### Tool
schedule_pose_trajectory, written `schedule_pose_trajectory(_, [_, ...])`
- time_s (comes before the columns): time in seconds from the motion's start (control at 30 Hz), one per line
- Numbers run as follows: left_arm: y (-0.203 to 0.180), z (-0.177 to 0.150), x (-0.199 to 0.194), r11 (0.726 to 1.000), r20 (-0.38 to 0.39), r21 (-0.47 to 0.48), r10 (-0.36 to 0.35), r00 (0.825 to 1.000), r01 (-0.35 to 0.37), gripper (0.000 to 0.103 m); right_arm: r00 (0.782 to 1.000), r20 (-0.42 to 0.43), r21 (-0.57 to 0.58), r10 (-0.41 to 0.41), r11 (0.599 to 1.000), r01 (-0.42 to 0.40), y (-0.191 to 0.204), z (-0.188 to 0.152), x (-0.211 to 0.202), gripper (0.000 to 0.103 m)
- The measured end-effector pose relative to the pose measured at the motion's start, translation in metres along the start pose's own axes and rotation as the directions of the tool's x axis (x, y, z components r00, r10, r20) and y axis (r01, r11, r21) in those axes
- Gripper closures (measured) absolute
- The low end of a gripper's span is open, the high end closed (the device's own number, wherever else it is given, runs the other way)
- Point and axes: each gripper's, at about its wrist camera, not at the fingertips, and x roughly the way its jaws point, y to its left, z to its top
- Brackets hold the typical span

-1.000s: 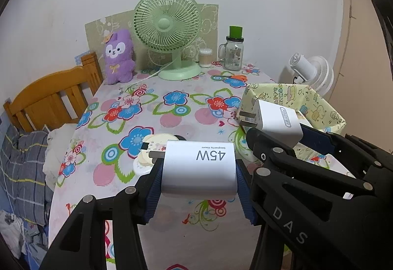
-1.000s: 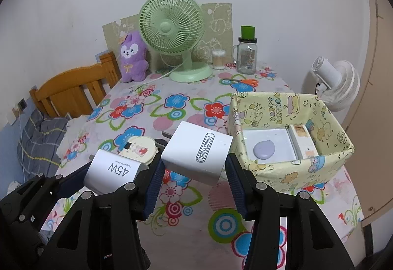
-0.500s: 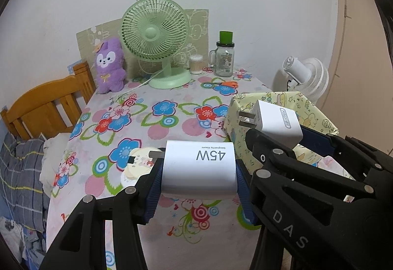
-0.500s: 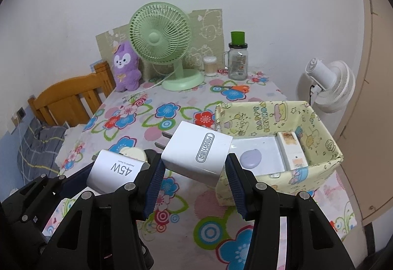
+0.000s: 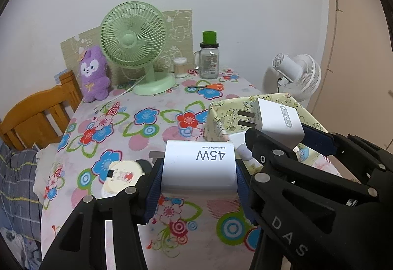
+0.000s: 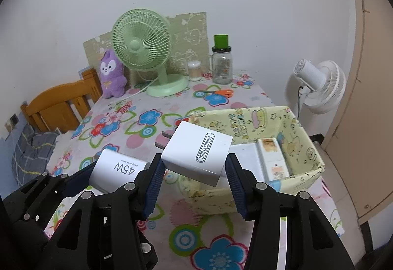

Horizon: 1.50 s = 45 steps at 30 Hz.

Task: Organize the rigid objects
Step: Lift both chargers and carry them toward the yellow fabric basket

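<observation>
My left gripper [image 5: 197, 169] is shut on a white 45W charger [image 5: 199, 166], held above the flowered table. My right gripper [image 6: 194, 169] is shut on a second white charger [image 6: 197, 155] with an oval logo, its prongs pointing left. This second charger [image 5: 277, 120] hangs over the near left corner of the yellow patterned box [image 6: 307, 142]. The 45W charger [image 6: 115, 169] shows at the left of the right wrist view. Inside the box lie a flat white item [image 6: 248, 159] and a slim white pack [image 6: 272, 159]. A round cream case [image 5: 122, 174] lies on the table below the left gripper.
At the back of the table stand a green desk fan [image 5: 137, 48], a purple plush [image 5: 94, 73], a small jar [image 5: 180, 67], a green-lidded glass jar [image 5: 209, 58] and orange scissors [image 5: 211, 86]. A white floor fan [image 6: 319, 83] stands right, a wooden chair [image 5: 36, 117] left.
Both grippers have drawn back and risen a little with their chargers, so the table looks farther. The right charger now hangs over the box's near corner and hides the purple item inside.
</observation>
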Motion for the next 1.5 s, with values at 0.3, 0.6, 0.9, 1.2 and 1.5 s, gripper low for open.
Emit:
schedule_pose_trajectory(0.3, [-0.020, 0.015, 0.013, 0.999, 0.001, 0.031, -0.026, 1.000, 0.026, 0.046, 0.999, 0.007, 0.026, -0.034, 0.999, 0.034, -0.025, 0.010, 0.005, 0.050])
schedule_pose_trajectory(0.6, [-0.038, 0.027, 0.032, 0.997, -0.009, 0.061, -0.054, 0.999, 0.054, 0.046, 0.998, -0.001, 0.054, -0.065, 0.996, 0.065, -0.049, 0.018, 0.017, 0.050])
schedule_pose_trajectory(0.9, [-0.049, 0.038, 0.056, 0.994, -0.029, 0.081, -0.073, 0.997, 0.075, 0.046, 0.996, -0.017, 0.072, -0.093, 0.993, 0.094, -0.069, 0.024, 0.034, 0.050])
schedule_pose_trajectory(1.2, [-0.055, 0.044, 0.078, 0.993, -0.055, 0.089, -0.075, 0.996, 0.080, 0.046, 0.995, -0.040, 0.085, -0.095, 0.992, 0.098, -0.081, 0.029, 0.052, 0.050])
schedule_pose_trajectory(1.5, [-0.060, 0.052, 0.100, 0.993, -0.082, 0.083, -0.080, 0.993, 0.087, 0.046, 0.994, -0.081, 0.110, -0.073, 0.991, 0.081, -0.093, 0.033, 0.076, 0.049])
